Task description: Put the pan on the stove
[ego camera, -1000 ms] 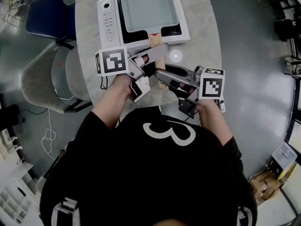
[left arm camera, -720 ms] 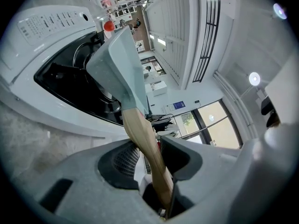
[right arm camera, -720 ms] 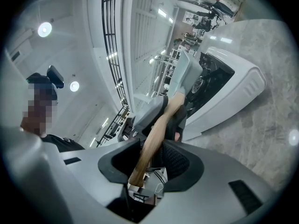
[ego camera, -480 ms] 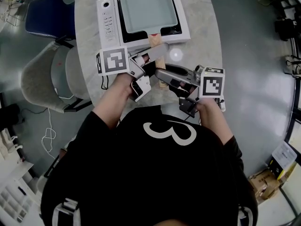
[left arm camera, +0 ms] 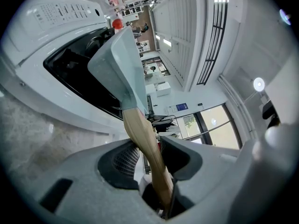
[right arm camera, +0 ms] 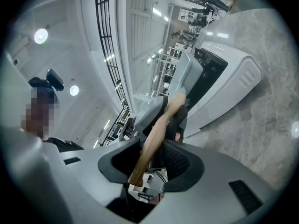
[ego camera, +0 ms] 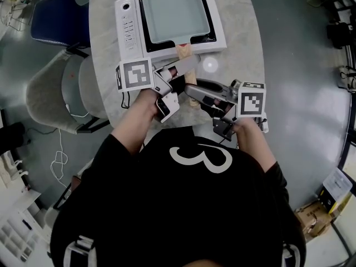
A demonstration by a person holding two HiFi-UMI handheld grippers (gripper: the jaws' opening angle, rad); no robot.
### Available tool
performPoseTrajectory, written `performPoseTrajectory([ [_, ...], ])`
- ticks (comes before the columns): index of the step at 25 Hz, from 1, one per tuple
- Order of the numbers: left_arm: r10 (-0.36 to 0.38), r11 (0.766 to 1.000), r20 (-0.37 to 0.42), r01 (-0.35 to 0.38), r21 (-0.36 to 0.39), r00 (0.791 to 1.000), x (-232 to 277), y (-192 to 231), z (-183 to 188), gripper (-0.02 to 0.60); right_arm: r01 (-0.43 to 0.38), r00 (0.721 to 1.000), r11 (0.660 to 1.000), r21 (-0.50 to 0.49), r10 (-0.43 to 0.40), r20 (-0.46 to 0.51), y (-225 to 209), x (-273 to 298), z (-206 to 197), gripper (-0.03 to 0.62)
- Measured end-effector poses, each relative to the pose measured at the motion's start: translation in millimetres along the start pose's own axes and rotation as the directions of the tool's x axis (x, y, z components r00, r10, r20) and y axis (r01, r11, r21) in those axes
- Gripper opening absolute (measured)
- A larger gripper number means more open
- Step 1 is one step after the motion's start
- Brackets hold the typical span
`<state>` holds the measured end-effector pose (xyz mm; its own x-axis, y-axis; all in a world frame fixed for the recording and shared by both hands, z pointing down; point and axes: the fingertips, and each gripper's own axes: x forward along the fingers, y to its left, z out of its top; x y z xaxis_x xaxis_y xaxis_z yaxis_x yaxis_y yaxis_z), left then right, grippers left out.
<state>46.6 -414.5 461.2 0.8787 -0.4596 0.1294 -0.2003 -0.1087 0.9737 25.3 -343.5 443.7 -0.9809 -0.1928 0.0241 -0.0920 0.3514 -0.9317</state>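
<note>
At 12 o'clock from both grippers, the pan [ego camera: 173,10] lies over the stove [ego camera: 129,24], with its wooden handle [ego camera: 182,51] running 12-to-6. The jaws of the left gripper [left arm camera: 150,155] and right gripper [right arm camera: 152,160] clamp it, the left nearer the pan.

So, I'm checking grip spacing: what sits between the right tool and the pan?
The left tool, clamped on the same wooden handle closer to the pan. The head view shows it, the right gripper view too.
</note>
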Motion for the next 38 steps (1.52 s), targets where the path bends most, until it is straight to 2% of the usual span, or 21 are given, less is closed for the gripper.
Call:
performPoseTrajectory([
  [3,-0.007,1.000,-0.002,0.007,-0.004,1.000,0.4,0.1,0.6,0.152,0.001,1.000,1.000,0.002,-0.001,0.003,-0.9,0.8,0.5,0.140],
  [9,-0.053,0.996,0.007,0.054,-0.066,0.999,-1.0,-1.9,1.9,0.156,-0.019,0.999,1.000,0.025,0.018,0.030,4.1,1.5,2.3,0.141],
  [13,-0.091,0.994,0.006,0.091,-0.065,0.996,0.6,-5.4,2.1,0.158,-0.027,0.999,1.000,0.010,0.026,0.040,6.2,1.7,2.3,0.143],
  [18,-0.115,0.993,0.007,0.115,-0.024,0.993,0.2,-9.3,2.7,0.188,-0.055,0.995,0.998,0.021,0.054,0.083,7.7,-0.4,6.9,0.165],
  [22,-0.125,0.992,0.014,0.125,-0.007,0.992,-3.5,-12.1,3.9,0.218,-0.015,0.994,1.000,-0.005,0.015,0.105,4.6,-3.1,10.4,0.218],
  [28,-0.118,0.992,0.022,0.117,0.039,0.993,-18.8,-5.3,3.1,0.240,0.026,0.991,0.999,-0.029,-0.022,0.134,-0.6,-9.1,9.9,0.233],
  [32,-0.129,0.991,0.058,0.127,0.030,0.990,-30.2,-5.6,4.3,0.249,0.031,0.988,0.998,-0.050,-0.023,0.156,2.3,-16.1,11.0,0.233],
  [35,-0.141,0.990,0.076,0.139,0.027,0.987,-40.2,-8.9,3.0,0.250,0.069,0.981,0.994,-0.088,-0.052,0.185,3.7,-21.9,14.5,0.233],
  [38,-0.132,0.990,0.096,0.127,0.055,0.987,-49.3,-9.8,1.4,0.250,0.095,0.979,0.986,-0.137,-0.067,0.195,9.9,-28.5,16.4,0.233],
])
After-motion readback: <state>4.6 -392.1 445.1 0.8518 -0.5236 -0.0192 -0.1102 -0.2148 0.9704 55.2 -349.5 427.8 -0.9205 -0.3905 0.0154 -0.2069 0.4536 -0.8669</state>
